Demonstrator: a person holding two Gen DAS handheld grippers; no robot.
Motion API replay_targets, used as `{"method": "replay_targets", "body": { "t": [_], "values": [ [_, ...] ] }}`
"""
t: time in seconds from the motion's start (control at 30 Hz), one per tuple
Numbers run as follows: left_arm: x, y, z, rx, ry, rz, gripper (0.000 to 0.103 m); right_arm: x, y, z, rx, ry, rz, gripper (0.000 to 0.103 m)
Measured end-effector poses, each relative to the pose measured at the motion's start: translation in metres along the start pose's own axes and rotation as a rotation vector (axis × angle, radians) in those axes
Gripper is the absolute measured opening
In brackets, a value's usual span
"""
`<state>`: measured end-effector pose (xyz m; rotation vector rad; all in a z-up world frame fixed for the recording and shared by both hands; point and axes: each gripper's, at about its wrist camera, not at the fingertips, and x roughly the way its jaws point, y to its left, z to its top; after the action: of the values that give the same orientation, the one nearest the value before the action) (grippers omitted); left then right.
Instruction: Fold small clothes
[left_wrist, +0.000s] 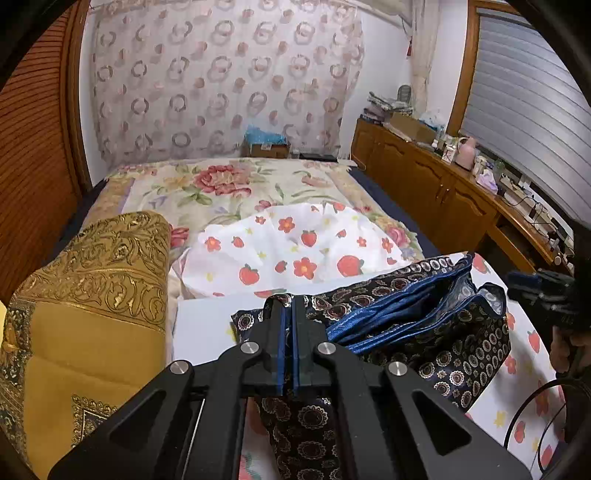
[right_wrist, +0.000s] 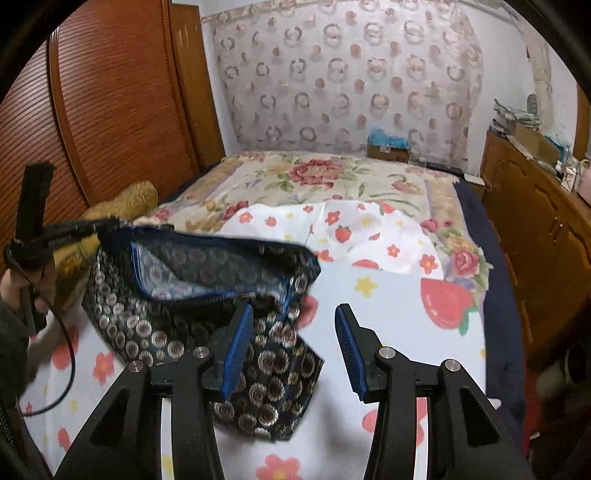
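Note:
A dark blue garment (left_wrist: 443, 332) with a ring pattern and a blue-lined waistband hangs partly lifted over the strawberry-print sheet (left_wrist: 295, 251). My left gripper (left_wrist: 288, 299) is shut on one edge of it. In the right wrist view the garment (right_wrist: 166, 295) sags open, held up at its far left corner by the left gripper (right_wrist: 74, 230). My right gripper (right_wrist: 294, 308) stands open; its left finger (right_wrist: 236, 343) lies over the garment's right edge, and the pads press on nothing. The right gripper (left_wrist: 535, 291) shows at the right edge of the left wrist view.
The strawberry sheet (right_wrist: 388, 295) lies on a bed with a floral cover (right_wrist: 332, 177). A golden patterned cushion (left_wrist: 92, 295) sits at the left. A wooden cabinet (left_wrist: 424, 173) crowded with small items runs along the right, and a slatted wardrobe (right_wrist: 110, 110) stands on the left.

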<state>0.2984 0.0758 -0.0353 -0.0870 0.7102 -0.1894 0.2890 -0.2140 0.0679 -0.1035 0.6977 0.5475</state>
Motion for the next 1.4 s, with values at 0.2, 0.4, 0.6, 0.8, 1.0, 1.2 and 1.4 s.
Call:
{"method": "replay_targets", "body": {
  "t": [0.2, 0.4, 0.6, 0.8, 1.0, 1.2, 1.4],
  "values": [
    [-0.014, 0.000, 0.000, 0.026, -0.043, 0.014, 0.043, 0.025, 0.005, 0.012, -0.037, 0.053, 0.037, 0.048],
    [-0.022, 0.007, -0.004, 0.030, -0.034, 0.022, 0.046, 0.054, 0.008, 0.026, -0.090, 0.106, 0.043, 0.048],
    [-0.002, 0.011, -0.016, 0.027, 0.043, -0.005, 0.051, 0.064, -0.007, 0.039, -0.038, 0.103, 0.061, 0.025],
    [0.009, 0.004, -0.021, 0.023, 0.078, -0.026, 0.079, 0.061, -0.014, 0.041, -0.030, 0.056, 0.102, 0.004],
    [0.014, 0.004, -0.020, 0.018, 0.084, 0.020, 0.079, 0.057, -0.015, 0.043, -0.002, -0.029, 0.024, 0.004],
    [0.029, 0.006, -0.021, 0.003, 0.135, 0.029, 0.079, 0.077, -0.007, 0.041, -0.003, 0.019, -0.013, 0.004],
    [0.043, 0.008, -0.020, -0.009, 0.160, 0.032, 0.062, 0.073, -0.005, 0.049, -0.011, 0.011, -0.032, 0.009]
  ]
}}
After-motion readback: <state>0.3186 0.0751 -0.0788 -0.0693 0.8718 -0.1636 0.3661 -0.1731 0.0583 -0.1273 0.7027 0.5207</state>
